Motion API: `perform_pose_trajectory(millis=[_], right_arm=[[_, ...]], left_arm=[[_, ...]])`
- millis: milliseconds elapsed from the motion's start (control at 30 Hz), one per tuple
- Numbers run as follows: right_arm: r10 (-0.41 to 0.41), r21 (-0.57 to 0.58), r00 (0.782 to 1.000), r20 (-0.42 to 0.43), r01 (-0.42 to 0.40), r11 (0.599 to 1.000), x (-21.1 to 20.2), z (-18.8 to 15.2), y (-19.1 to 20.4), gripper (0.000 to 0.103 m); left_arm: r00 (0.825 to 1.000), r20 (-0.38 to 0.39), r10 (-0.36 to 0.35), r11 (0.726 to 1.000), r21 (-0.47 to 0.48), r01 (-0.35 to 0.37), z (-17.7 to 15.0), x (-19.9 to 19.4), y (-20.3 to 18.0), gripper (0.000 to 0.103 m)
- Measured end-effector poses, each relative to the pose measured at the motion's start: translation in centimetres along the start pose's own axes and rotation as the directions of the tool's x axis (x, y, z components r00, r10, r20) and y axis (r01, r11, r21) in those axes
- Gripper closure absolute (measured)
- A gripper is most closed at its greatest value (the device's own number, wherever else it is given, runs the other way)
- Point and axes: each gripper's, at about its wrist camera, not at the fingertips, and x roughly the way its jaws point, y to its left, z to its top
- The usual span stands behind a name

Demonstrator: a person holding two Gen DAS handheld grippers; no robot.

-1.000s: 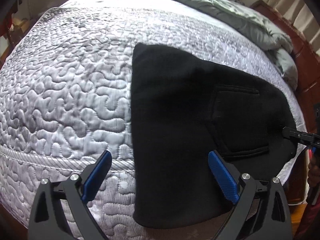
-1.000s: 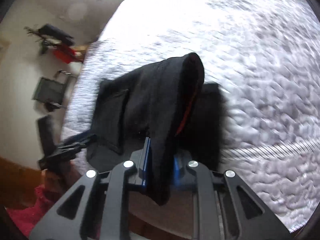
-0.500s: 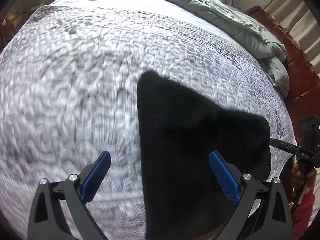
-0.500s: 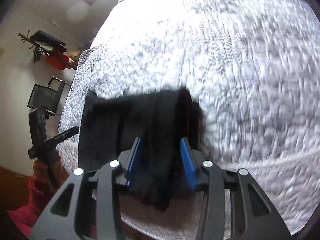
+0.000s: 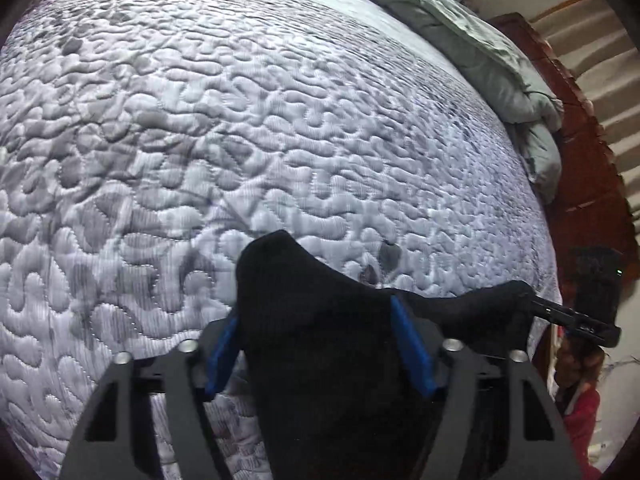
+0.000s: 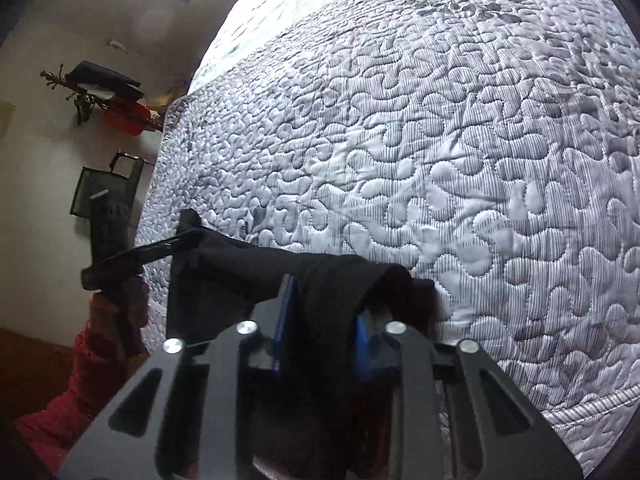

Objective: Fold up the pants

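The black pants are lifted off the grey quilted bed and hang between both grippers. My left gripper has its blue pads on either side of a bunched fold of the pants and is shut on it. The fabric stretches right to the right gripper's tip. In the right wrist view my right gripper is shut on another bunch of the pants. The cloth runs left to the left gripper's tip. The lower part of the pants hangs hidden below the grippers.
A grey-green duvet is heaped at the bed's far right beside a dark wooden headboard. Left of the bed in the right wrist view are a white wall, a black chair and a shelf with red items.
The left gripper was open above the flat pants; it has since closed on their near edge. Both grippers have lifted the pants off the bed and carried them forward over the quilt.
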Motion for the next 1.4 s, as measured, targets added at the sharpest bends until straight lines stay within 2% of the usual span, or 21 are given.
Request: perform_pose_trajectory(millis=[67, 133, 233, 333, 433, 467, 500, 600, 633, 767, 833, 933, 967, 1033, 1100, 1167, 1300, 1400], right_arm=[[-0.016, 0.02, 1.0, 0.009, 0.016, 1.0, -0.1, -0.3, -0.4, 0.086], [-0.033, 0.058, 0.999, 0.008, 0.032, 0.998, 0.5, -0.6, -1.1, 0.087], [-0.044, 0.106, 0.999, 0.004, 0.044, 0.993, 2.0, -0.7, -2.3, 0.087], [-0.049, 0.114, 0.999, 0.008, 0.047, 0.992, 2.2, -0.6, -2.4, 0.086], [-0.039, 0.1, 0.999, 0.026, 0.036, 0.994, 1.2, -0.7, -1.9, 0.078], [-0.036, 0.098, 0.999, 0.032, 0.033, 0.995, 0.8, -0.9, -1.6, 0.071], [-0.041, 0.085, 0.998, 0.041, 0.037, 0.996, 0.1, -1.3, -1.2, 0.07], [-0.108, 0.015, 0.993, 0.04, 0.107, 0.994, -1.8, -3.5, 0.6, 0.062], [-0.114, -0.004, 0.993, 0.033, 0.114, 0.994, -2.1, -4.3, 1.0, 0.054], [-0.108, -0.032, 0.994, -0.005, 0.108, 0.994, -2.7, -8.3, 1.5, 0.05], [-0.12, -0.021, 0.992, -0.023, 0.12, 0.993, -2.6, -10.1, 1.1, 0.044], [-0.118, 0.01, 0.992, -0.04, 0.119, 0.993, -1.9, -11.5, 0.0, 0.044], [-0.111, 0.025, 0.993, -0.04, 0.112, 0.993, -1.8, -11.6, -0.3, 0.044], [-0.107, 0.025, 0.994, -0.029, 0.107, 0.994, -1.8, -11.6, -0.5, 0.054], [-0.138, 0.007, 0.99, -0.027, 0.138, 0.99, -2.0, -11.4, -0.4, 0.089], [-0.154, -0.023, 0.988, -0.034, 0.153, 0.988, -2.4, -11.3, -0.1, 0.091], [-0.275, -0.079, 0.959, -0.065, 0.27, 0.96, -1.1, -11.5, 0.1, 0.09], [-0.273, -0.06, 0.96, -0.059, 0.27, 0.961, -0.8, -11.5, -0.5, 0.089]], left_arm=[[0.999, 0.033, 0.024, 1.0, 0.008, -0.024, -0.6, -0.1, 0.1, 0.05], [0.998, 0.057, 0.028, 1.0, -0.01, -0.028, -0.8, -0.1, 0.4, 0.052], [0.995, 0.073, 0.061, 0.998, -0.033, -0.059, -1.2, 0.7, 0.9, 0.053], [0.993, 0.088, 0.08, 0.997, -0.018, -0.079, -1.2, 0.9, 0.5, 0.052], [0.993, 0.095, 0.065, 0.998, -0.025, -0.062, -1.2, 0.0, 0.3, 0.042], [0.992, 0.103, 0.072, 0.997, -0.033, -0.068, -1.5, -0.8, 0.2, 0.036], [0.99, 0.109, 0.087, 0.996, -0.037, -0.084, -1.9, -1.5, 0.0, 0.033], [0.99, 0.104, 0.091, 0.996, -0.021, -0.089, -3.8, -3.2, -0.5, 0.027], [0.991, 0.099, 0.089, 0.996, -0.019, -0.088, -4.8, -3.7, -0.7, 0.026], [0.998, 0.042, 0.05, 0.999, 0.003, -0.05, -10.1, -3.9, -1.2, 0.022], [1.0, 0.01, 0.005, 1.0, -0.007, -0.005, -12.2, -3.2, -1.5, 0.022], [1.0, 0.0, -0.03, 0.999, -0.026, 0.03, -13.9, -2.2, -1.8, 0.02], [1.0, 0.014, -0.016, 1.0, -0.021, 0.016, -14.1, -2.2, -2.0, 0.019], [1.0, 0.012, 0.003, 1.0, -0.015, -0.003, -14.0, -2.1, -2.4, 0.019], [1.0, 0.003, 0.023, 0.999, -0.024, -0.023, -13.6, -2.2, -2.7, 0.022], [0.999, 0.002, 0.042, 0.999, -0.017, -0.042, -13.5, -2.3, -3.1, 0.024], [0.994, 0.003, 0.114, 0.993, 0.022, -0.114, -13.7, -1.4, -3.7, 0.024], [0.992, 0.025, 0.123, 0.991, 0.051, -0.124, -13.8, -1.1, -4.1, 0.022]])
